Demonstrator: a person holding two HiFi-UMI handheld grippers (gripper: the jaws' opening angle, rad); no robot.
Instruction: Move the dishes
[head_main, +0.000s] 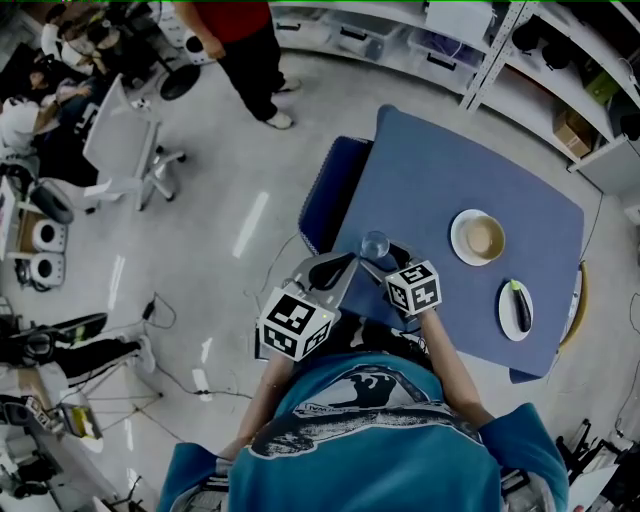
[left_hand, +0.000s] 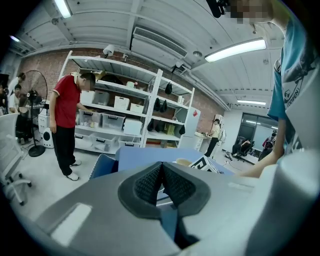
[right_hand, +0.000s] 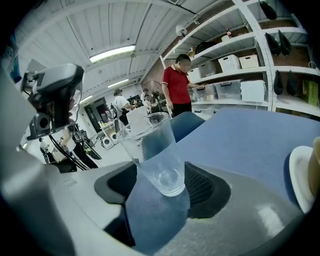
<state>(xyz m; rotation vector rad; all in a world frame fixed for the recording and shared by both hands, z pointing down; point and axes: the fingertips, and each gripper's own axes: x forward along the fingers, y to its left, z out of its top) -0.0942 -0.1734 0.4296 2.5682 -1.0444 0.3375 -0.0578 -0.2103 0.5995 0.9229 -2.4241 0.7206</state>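
Glass (right_hand: 152, 150) stands upright near the close edge of the blue table (right_hand: 250, 135), between the wide-apart fingers of the right gripper (right_hand: 162, 189), not squeezed. Close gently, low down: it looks clear, smooth, round and slippery. Left gripper (left_hand: 161, 187) fingers are together, holding nothing.

Blue rounded-corner worktop (head_main: 430, 170). Standing on it: clear glass tumbler (head_main: 375, 243), upright, near the edge closest to the person. Well apart from it, round white plate (head_main: 458, 240) carrying a tan bowl (head_main: 482, 237). Near that, oval white plate (head_main: 506, 312) with a dark aubergine (head_main: 521, 306).
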